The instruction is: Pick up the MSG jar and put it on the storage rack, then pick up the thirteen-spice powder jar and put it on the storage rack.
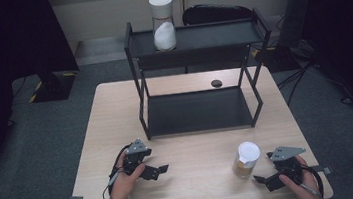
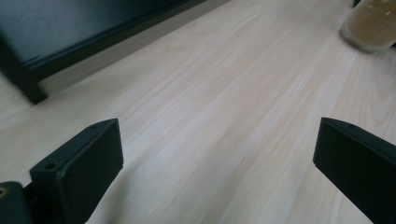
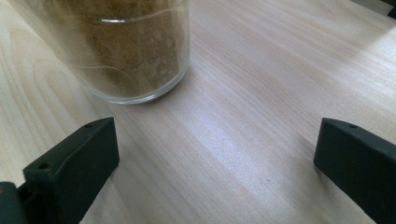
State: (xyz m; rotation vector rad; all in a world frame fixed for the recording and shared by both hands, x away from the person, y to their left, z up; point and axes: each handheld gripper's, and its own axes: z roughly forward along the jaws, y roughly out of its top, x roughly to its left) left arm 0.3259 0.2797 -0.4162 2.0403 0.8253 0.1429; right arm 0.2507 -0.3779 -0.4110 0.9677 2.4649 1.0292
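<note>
A glass jar of brown powder [image 1: 246,160] with a white lid stands on the wooden table [image 1: 194,188] at the front right. My right gripper [image 1: 264,179] lies just right of it, low over the table, open. The right gripper view has its jaws [image 3: 217,144] wide apart and the brown jar [image 3: 126,46] close ahead to the left, outside them. My left gripper [image 1: 155,172] rests at the front left, open and holding nothing [image 2: 217,149]; the brown jar [image 2: 371,25] is far off at the upper right of its view. A second jar with white powder [image 1: 163,23] stands on the rack's top shelf.
A black two-tier metal rack [image 1: 201,112] takes up the table's far middle, and its lower shelf [image 2: 70,32] is bare. A small black disc [image 1: 216,83] lies behind it on the table. A dark bag [image 1: 217,12] sits on the floor beyond.
</note>
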